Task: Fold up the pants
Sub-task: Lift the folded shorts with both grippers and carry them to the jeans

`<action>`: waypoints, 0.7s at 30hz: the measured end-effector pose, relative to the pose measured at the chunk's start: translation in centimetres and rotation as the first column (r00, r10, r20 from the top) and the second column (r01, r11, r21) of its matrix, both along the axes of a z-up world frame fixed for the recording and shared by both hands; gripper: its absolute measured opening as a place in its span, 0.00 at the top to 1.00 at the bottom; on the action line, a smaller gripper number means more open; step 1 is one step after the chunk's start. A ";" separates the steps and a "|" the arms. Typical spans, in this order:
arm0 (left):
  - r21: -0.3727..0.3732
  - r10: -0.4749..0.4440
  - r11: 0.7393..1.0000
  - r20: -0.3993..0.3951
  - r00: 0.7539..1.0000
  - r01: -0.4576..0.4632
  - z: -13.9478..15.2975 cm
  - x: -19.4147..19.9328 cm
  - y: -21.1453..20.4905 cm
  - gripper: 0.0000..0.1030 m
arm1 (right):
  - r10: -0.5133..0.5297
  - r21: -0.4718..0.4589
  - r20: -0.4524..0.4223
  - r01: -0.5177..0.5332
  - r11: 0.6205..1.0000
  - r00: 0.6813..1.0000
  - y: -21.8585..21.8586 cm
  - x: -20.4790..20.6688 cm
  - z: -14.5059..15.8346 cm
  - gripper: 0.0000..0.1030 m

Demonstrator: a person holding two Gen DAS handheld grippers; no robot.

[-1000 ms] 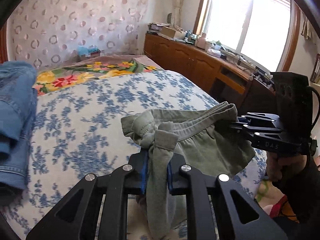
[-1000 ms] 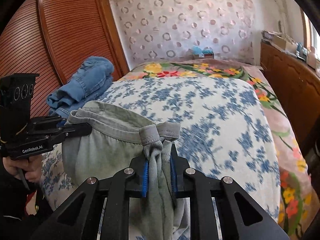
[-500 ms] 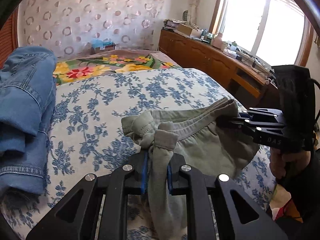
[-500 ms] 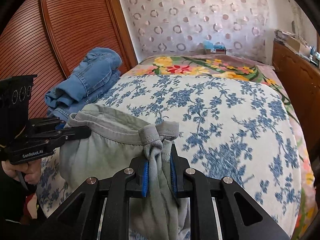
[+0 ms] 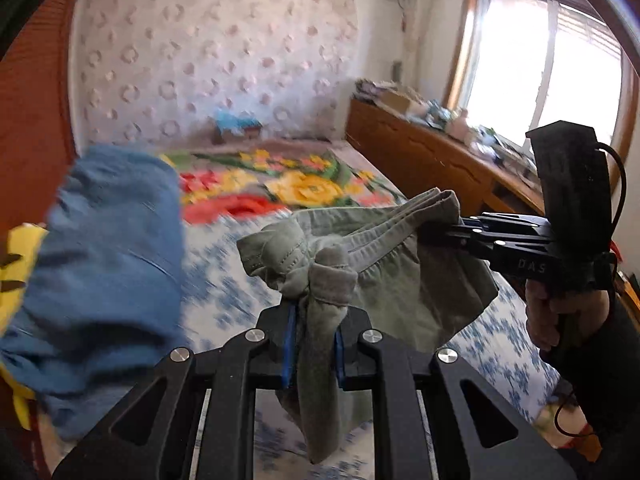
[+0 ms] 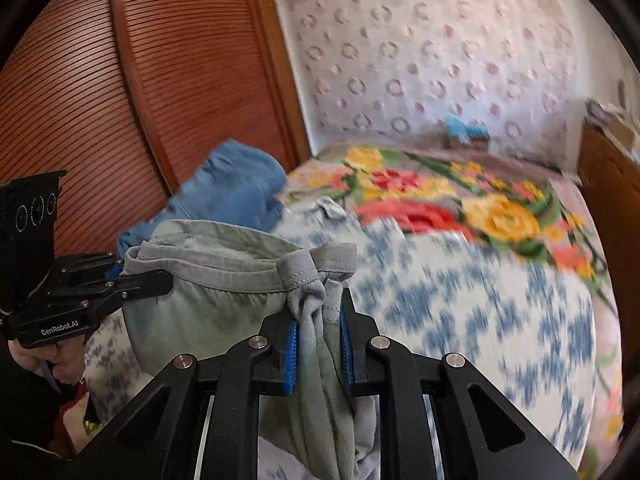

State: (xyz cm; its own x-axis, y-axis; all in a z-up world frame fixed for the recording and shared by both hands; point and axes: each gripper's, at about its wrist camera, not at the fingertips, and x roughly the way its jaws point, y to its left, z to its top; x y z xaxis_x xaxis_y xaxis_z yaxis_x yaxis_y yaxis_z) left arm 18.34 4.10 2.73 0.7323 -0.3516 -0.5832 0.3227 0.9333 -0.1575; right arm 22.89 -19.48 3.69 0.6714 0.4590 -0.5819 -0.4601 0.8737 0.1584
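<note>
A pair of grey-green pants [image 5: 384, 272] hangs in the air above a bed [image 6: 460, 312] spread with a blue-flowered cover, stretched by its waistband between two hand-held tools. The left tool [image 5: 314, 340] is clenched on a bunched end of the waistband, cloth trailing down between its blue pads [image 5: 289, 344]; off to its right, the right tool [image 5: 460, 228] bites the other end, a hand [image 5: 560, 312] wrapped round its grip. From the right tool's own camera, its pads [image 6: 291, 354] pinch the gathered cloth just ahead, with the left tool [image 6: 160, 282] at its left. Folded blue jeans [image 6: 236, 192] lie on the bed beyond the left tool, beside a wooden slatted door [image 6: 120, 80].
</note>
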 end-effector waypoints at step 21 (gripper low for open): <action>-0.028 0.298 0.955 0.063 0.953 -0.297 0.3 3.2 13.0 0.84 | 0.286 -0.141 0.117 -0.269 0.953 0.951 14.9 15.6 2.9 0.83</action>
